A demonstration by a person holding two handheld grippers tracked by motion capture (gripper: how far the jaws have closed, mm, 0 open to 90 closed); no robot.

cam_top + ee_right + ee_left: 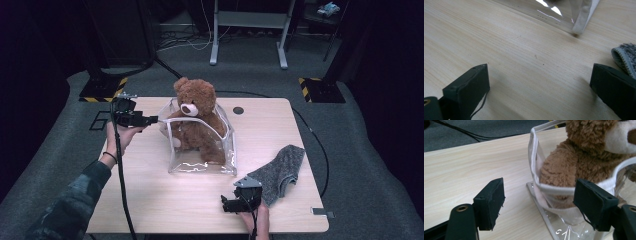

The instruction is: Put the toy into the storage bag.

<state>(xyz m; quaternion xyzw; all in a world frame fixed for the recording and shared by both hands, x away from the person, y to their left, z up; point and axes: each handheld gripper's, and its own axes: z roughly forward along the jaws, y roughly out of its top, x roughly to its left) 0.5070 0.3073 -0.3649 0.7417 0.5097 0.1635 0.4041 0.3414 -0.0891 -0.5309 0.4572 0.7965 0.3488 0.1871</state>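
My left gripper (539, 202) stands with its 2 jaws spread wide and nothing pinched; the white trimmed rim of the clear bag (550, 190) runs across the gap between them without either pad pressing on it. In the high view this left gripper (154, 120) sits at the bag's left upper edge, its tips just at the white trim of the clear bag (200, 165). Just beyond the jaws, inside the bag, sits the brown teddy bear (579, 162), upright, its head rising above the rim; from above, the teddy bear (196, 117) faces the near side of the table (150, 200).

My right gripper (539, 87) also has its 2 jaws spread, with bare wood between them. Ahead of it lies the bottom corner of the bag with its white seam, well apart from the pads. Just beside its right jaw lies the edge of a grey knitted cloth (625, 56). From above, the right gripper (225, 204) rests low at the near edge of the table, with the grey cloth (280, 172) just to its right and the bag farther ahead.
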